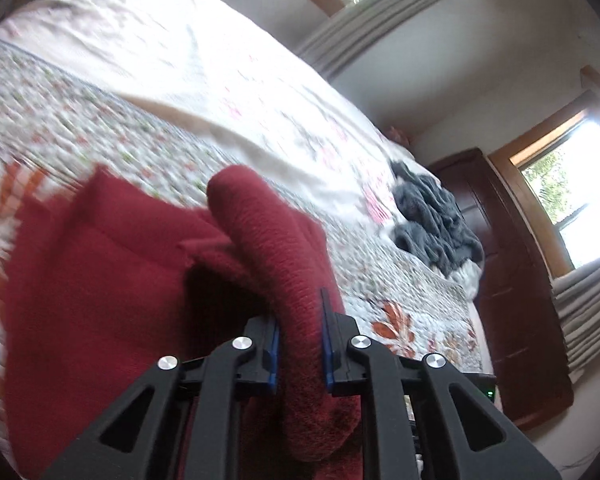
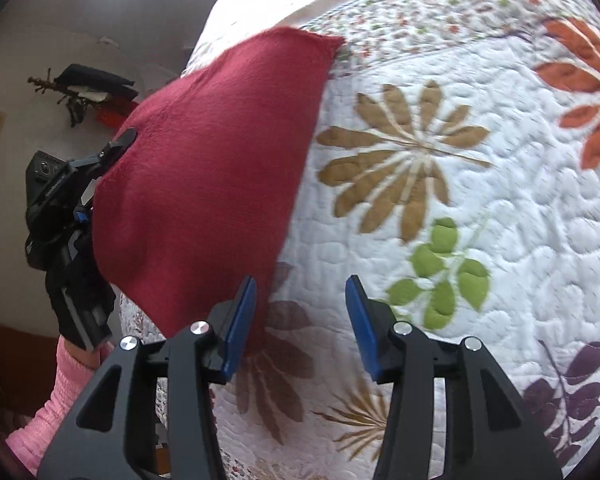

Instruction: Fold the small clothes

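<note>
Through the left wrist camera, the left claw (image 1: 300, 344) was clamped on a thick rolled edge of the red cloth (image 1: 100, 280), its blue pads pressed against the bunched fabric from either side. The rest of the garment spread out ahead and to the left, part lifted, part lying on the floral quilt (image 1: 120, 128) of the bed. The picture was blurred, so the lie of the far hem could not be read. A heap of grey clothes (image 1: 436, 224) sat farther along the bed, well apart from the red piece.

Through the right wrist camera, the right claw (image 2: 300, 320) stood wide open and held nothing, hanging over bare quilt (image 2: 480, 220) with its left pad just beside the near edge of the red cloth (image 2: 204, 184). The cloth rose as a taut sheet from a corner resting on the quilt up to the left claw (image 2: 112, 152), which gripped it at the far side. A pink sleeve (image 2: 60, 392) showed below that tool.

The step in hand seemed to be carrying one edge over to make a fold. To do it well, the free claw would likely need to take the loose near edge or pin it down, so the sheet stayed flat and the edges met squarely. The bunched grip on the left risked a lumpy crease unless the fabric was drawn smooth before being laid down.
</note>
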